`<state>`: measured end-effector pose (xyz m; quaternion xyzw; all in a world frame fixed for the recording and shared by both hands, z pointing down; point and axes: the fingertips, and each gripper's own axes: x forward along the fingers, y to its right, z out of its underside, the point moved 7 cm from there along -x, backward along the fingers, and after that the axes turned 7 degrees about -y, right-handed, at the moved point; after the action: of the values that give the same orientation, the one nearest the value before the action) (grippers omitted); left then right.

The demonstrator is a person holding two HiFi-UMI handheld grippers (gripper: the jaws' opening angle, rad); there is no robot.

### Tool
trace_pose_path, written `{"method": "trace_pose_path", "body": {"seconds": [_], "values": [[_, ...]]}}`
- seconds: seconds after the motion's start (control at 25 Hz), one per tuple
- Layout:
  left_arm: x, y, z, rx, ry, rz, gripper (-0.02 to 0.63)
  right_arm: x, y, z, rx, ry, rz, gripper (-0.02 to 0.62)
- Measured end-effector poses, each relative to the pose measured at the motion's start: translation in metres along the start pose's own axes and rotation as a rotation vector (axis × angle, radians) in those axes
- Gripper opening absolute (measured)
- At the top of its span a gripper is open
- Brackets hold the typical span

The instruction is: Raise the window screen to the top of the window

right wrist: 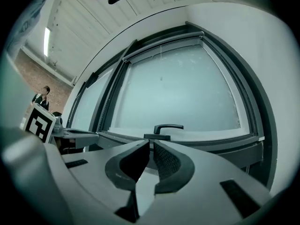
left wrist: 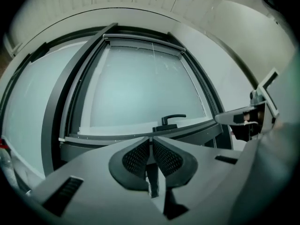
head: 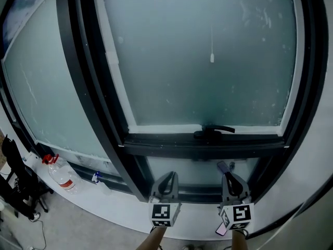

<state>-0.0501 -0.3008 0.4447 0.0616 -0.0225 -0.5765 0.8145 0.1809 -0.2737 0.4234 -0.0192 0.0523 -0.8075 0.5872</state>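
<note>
The window [head: 208, 61] has frosted panes in a dark frame, with a black lever handle [head: 213, 131] on the lower rail of its sash. The screen's bar [left wrist: 143, 38] lies along the top of the opening, also visible in the right gripper view [right wrist: 164, 43]. A thin pull cord with a white bead [head: 212, 58] hangs down over the glass. My left gripper [head: 167, 177] and right gripper [head: 229, 172] are side by side below the handle, near the sill. Each is shut with nothing between its jaws, left [left wrist: 151, 143] and right [right wrist: 151, 145].
A clear water bottle with a red cap [head: 61, 174] and a small blue-topped bottle [head: 96, 177] stand on the white sill [head: 114, 202] at left. A dark stand [head: 15, 178] is at the far left. A person [right wrist: 42, 96] stands in the distance.
</note>
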Motion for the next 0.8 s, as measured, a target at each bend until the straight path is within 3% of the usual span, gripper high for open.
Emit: {"method": "trace_pose_path", "body": {"seconds": [0.24, 0.52, 0.8], "values": [[-0.019, 0.006, 0.0, -0.007, -0.037, -0.007, 0.023, -0.014, -0.005, 0.007, -0.036, -0.008, -0.084, 0.029], [-0.06, 0.014, -0.001, -0.033, 0.002, 0.046, 0.023, -0.051, -0.041, 0.01, -0.025, -0.052, -0.05, 0.029], [-0.158, 0.018, 0.013, -0.053, -0.004, 0.132, 0.023, -0.13, -0.11, 0.005, 0.013, -0.08, -0.016, 0.029]]}}
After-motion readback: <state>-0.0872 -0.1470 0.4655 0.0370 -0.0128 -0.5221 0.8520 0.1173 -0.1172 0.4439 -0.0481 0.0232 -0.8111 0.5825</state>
